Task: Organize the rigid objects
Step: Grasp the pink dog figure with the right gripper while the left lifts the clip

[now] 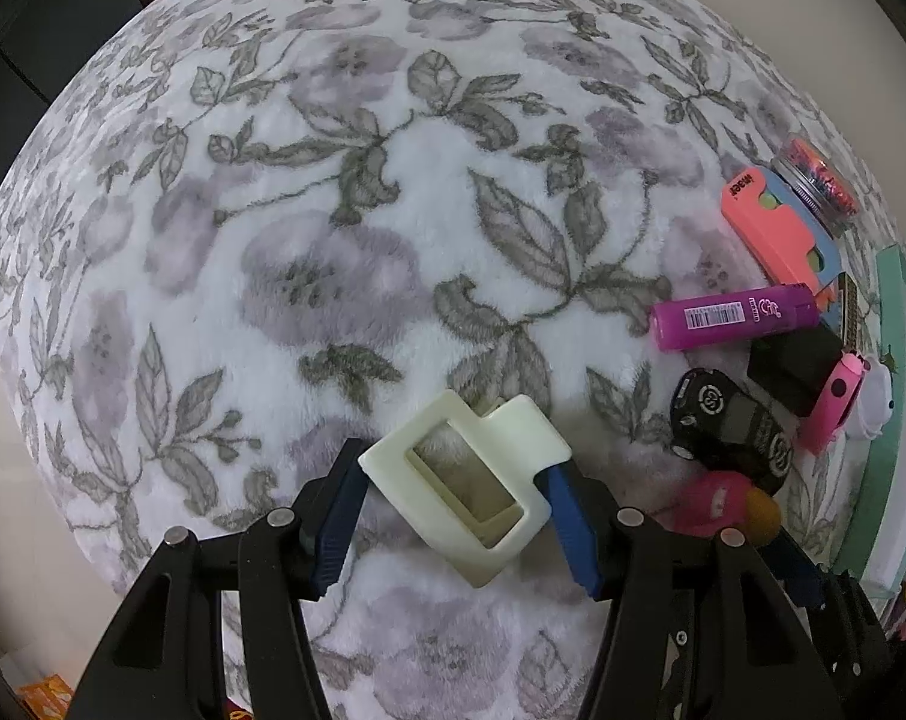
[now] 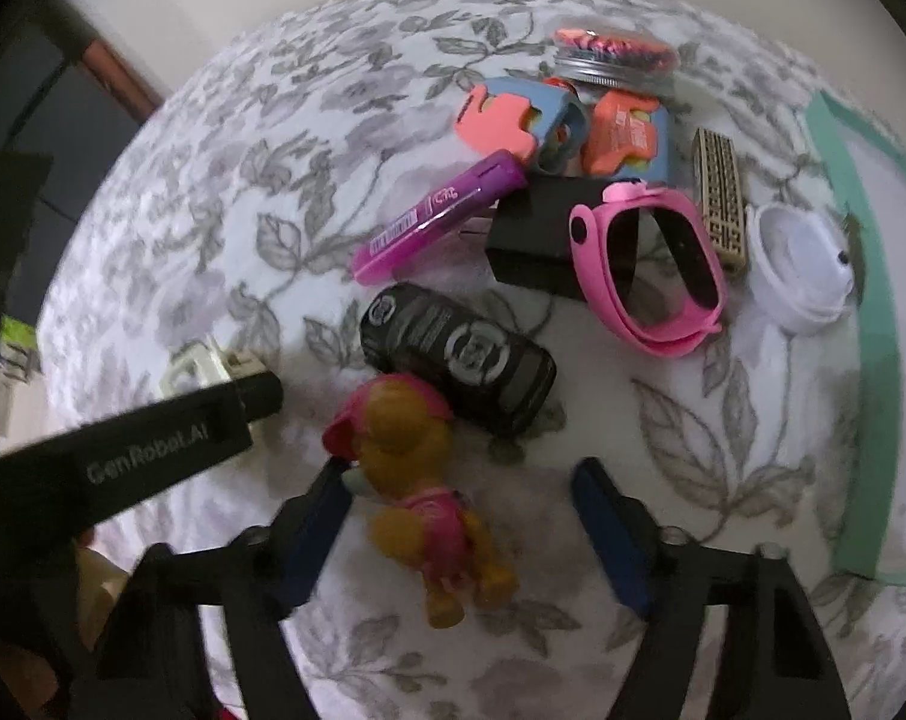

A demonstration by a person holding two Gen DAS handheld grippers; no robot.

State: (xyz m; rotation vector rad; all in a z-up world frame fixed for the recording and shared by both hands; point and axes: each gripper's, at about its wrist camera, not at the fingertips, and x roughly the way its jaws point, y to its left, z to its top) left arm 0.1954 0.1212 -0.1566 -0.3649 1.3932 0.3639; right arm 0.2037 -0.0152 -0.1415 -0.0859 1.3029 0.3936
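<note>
Only the right wrist view showed the pink watch (image 2: 651, 276) and white lid (image 2: 798, 267) whole, beyond the toy car (image 2: 459, 360). Below the car, the dog figure (image 2: 429, 498) lay lengthwise between the right gripper's (image 2: 462, 531) unclosed blue fingers. Left of it, the left gripper (image 1: 453, 519) clamped the cream clip (image 1: 468, 483), slanted.
</note>
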